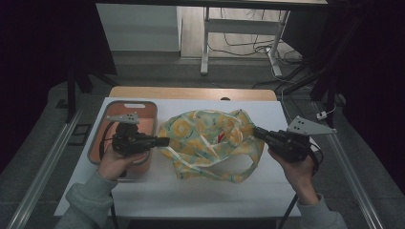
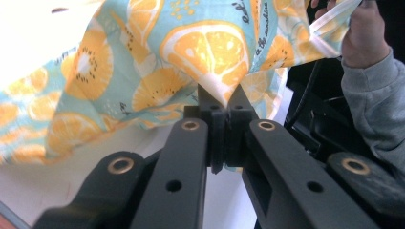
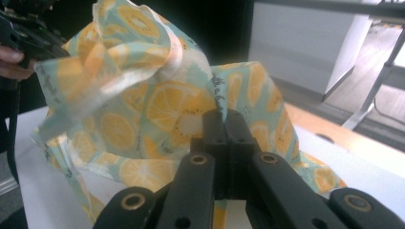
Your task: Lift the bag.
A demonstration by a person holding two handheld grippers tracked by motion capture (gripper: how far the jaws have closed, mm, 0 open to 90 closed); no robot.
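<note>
A cloth bag [image 1: 210, 143] printed with orange slices on pale blue sits mid-table, held up between both grippers. My left gripper [image 1: 167, 141] pinches the bag's left edge; in the left gripper view a fold of the bag [image 2: 210, 57] is clamped between the closed jaws of the left gripper [image 2: 222, 98]. My right gripper [image 1: 255, 131] grips the bag's right edge. In the right gripper view the bag [image 3: 157, 105] rises before the right gripper [image 3: 225, 117], its rim caught between the closed jaws. A pale handle strap [image 3: 114, 83] hangs loose. Something red [image 1: 220, 138] shows inside the bag.
An orange-pink bin [image 1: 143, 125] with a grey rim stands at the table's left, under my left hand. The white table top [image 1: 200, 195] has room in front. A wooden strip [image 1: 191, 93] runs along the far edge; desk legs and cables lie beyond.
</note>
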